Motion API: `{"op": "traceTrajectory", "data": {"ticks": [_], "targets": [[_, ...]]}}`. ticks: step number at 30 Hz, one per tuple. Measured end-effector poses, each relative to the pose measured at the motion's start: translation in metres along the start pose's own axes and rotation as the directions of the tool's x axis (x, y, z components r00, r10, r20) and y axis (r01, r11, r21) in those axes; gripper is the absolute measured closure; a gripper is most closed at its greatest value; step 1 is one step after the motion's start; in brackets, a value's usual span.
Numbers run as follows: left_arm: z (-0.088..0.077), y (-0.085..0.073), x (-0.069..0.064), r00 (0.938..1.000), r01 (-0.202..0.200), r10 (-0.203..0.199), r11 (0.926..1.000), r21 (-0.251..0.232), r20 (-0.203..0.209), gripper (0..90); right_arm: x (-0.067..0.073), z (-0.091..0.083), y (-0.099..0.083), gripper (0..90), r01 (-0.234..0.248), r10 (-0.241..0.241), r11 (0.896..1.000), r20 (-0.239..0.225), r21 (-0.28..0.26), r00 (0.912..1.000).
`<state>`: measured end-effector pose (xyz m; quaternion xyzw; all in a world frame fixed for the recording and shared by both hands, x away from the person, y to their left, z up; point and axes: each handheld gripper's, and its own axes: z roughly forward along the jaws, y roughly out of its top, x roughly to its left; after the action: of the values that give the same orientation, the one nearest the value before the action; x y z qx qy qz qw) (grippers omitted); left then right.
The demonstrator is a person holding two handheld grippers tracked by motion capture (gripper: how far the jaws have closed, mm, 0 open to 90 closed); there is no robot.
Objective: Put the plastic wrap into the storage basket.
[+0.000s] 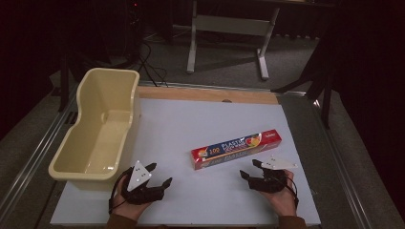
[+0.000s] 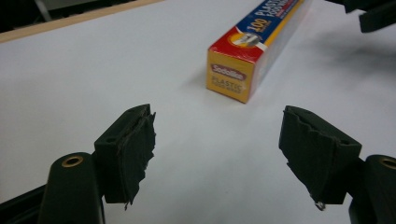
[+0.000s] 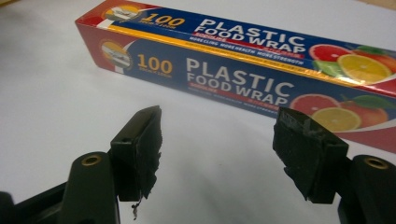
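**Two open grippers rest near a box of plastic food wrap on a white table**

Seen from above, a person's two hands come in at the near edge of a white table (image 1: pixel 191 124), each holding a black two-jaw gripper. The left gripper (image 1: pixel 159 174) sits at the near left, its hand palm-side down, its grey three-cornered plate facing up, and its jaws pointing forward and to the right. Its jaws stand wide apart with nothing between them, just bare table. The right gripper (image 1: pixel 251 169) sits at the near right, held low over the table with its jaws pointing forward and to the left. Its jaws are also spread apart and hold nothing.

Just beyond the right gripper lies the box of plastic food wrap (image 1: pixel 237 149), a long, narrow red, blue and yellow carton lying flat on the table and angled so that its right end is farther away. In the right gripper view, the box (image 3: pixel 243 74) runs across just ahead of the jaw tips, close but not touching them. In the left gripper view, the yellow end of the box (image 2: pixel 233 74) lies farther ahead and to the right, well apart from that gripper.

Nothing stands between either gripper and the box.

At the far left of the table sits a cream plastic tub (image 1: pixel 71 143), long and deep, near the left gripper. Beyond the table are a dark floor, cables and the legs of a metal stand (image 1: pixel 228 28).
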<state>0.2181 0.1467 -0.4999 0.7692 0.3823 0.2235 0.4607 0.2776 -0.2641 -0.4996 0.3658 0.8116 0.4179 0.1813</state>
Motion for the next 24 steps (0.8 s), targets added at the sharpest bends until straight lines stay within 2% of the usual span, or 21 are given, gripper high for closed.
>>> {"op": "traceTrajectory", "data": {"ticks": [10, 13, 14, 17, 18, 19, 20, 23, 24], "targets": [[-0.001, 0.000, 0.002, 1.0000, 0.002, -0.002, 0.9998, -0.021, -0.003, 25.9, 0.014, 0.010, 0.006, 36.0, 0.024, -0.024, 1.000, -0.027, 0.009, 0.9994], [0.000, 0.000, 0.003, 1.0000, 0.007, -0.007, 0.9998, -0.018, -0.006, 25.9, 0.018, 0.012, 0.008, 37.7, 0.033, -0.033, 0.999, -0.025, 0.008, 0.9992], [0.000, 0.000, 0.003, 0.9999, 0.007, -0.007, 0.9998, -0.016, -0.011, 26.0, 0.022, 0.014, 0.010, 39.8, 0.032, -0.032, 0.999, -0.039, 0.000, 0.9987], [0.001, 0.000, 0.002, 0.9998, 0.002, -0.002, 0.9999, -0.011, -0.019, 26.3, 0.027, 0.019, 0.016, 42.7, 0.033, -0.034, 0.999, -0.045, -0.005, 0.9984], [0.001, 0.000, 0.002, 0.9998, 0.001, -0.001, 1.0000, -0.008, -0.019, 26.7, 0.029, 0.020, 0.018, 42.8, 0.029, -0.029, 1.000, -0.033, -0.005, 0.9990], [0.001, 0.000, 0.002, 0.9998, 0.001, -0.001, 1.0000, -0.008, -0.019, 27.1, 0.030, 0.022, 0.022, 46.3, 0.026, -0.026, 1.000, -0.029, -0.006, 0.9992], [0.001, 0.000, 0.002, 0.9998, -0.001, 0.001, 1.0000, -0.007, -0.021, 27.2, 0.032, 0.025, 0.025, 50.2, 0.029, -0.030, 1.000, -0.048, -0.011, 0.9984], [0.000, 0.000, 0.002, 0.9997, -0.002, 0.002, 1.0000, -0.009, -0.024, 27.3, 0.036, 0.029, 0.033, 51.6, 0.039, -0.040, 0.999, -0.053, -0.024, 0.9978], [0.000, 0.000, 0.003, 0.9998, 0.002, -0.002, 0.9999, -0.013, -0.021, 27.3, 0.040, 0.035, 0.040, 57.7, 0.038, -0.040, 0.999, -0.062, -0.031, 0.9973]]}}
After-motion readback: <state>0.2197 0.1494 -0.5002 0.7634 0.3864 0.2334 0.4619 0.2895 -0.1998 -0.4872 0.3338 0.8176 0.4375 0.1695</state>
